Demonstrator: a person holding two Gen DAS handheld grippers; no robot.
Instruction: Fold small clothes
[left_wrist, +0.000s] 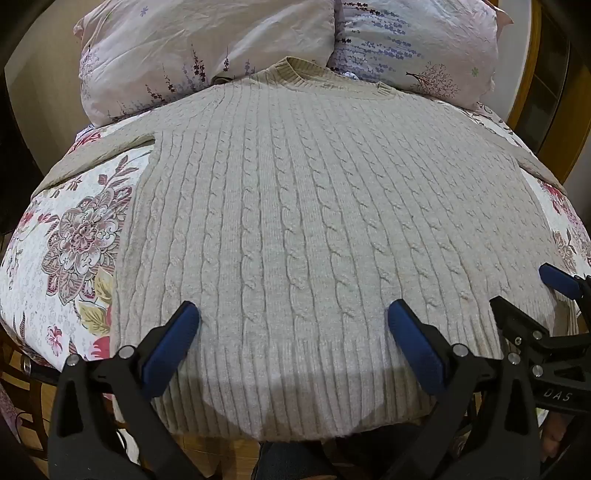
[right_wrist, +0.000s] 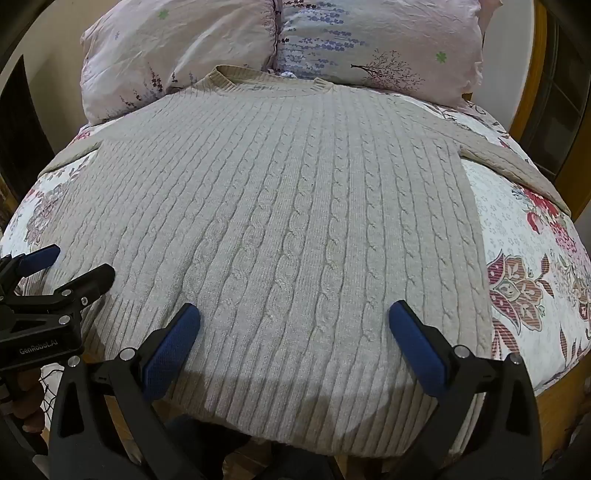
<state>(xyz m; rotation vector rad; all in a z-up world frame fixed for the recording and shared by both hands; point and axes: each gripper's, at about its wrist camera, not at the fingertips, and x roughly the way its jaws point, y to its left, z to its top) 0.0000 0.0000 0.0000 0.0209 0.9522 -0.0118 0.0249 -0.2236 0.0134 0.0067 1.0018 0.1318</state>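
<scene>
Sweater (left_wrist: 314, 206) lies face up and flat on the bed (left_wrist: 74, 236), on the floral cover. Collar is at the far end, against the two pillows (left_wrist: 207, 55). Ribbed hem is at the near end and hangs slightly past the bed edge toward me. Both sleeves are spread outward: left sleeve (left_wrist: 96, 155), right sleeve (right_wrist: 517, 166).

Handling, judged from the knit: thick cable pattern, so soft and limp, with no stiffness to hold a shape. Probably moderate weight for a garment and somewhat stretchy. The surface looks grippy against my pads, not slippery. Nothing fragile, though a loose stitch could snag. A pinch on a single layer would drag and stretch it, so I would grip at firm edges: the ribbed hem corners, the cuffs or the shoulder seams.

My left tool (left_wrist: 293, 325) is wide open and has nothing in it. It hovers over the hem band, left of the garment's middle. I cannot tell whether the pads touch the knit.

My right tool (right_wrist: 293, 325) is likewise spread wide and empty. It is over the hem band toward the right side seam, just beside the left tool.

The sweater body runs away from both tools. The sleeves are well apart from either.
</scene>
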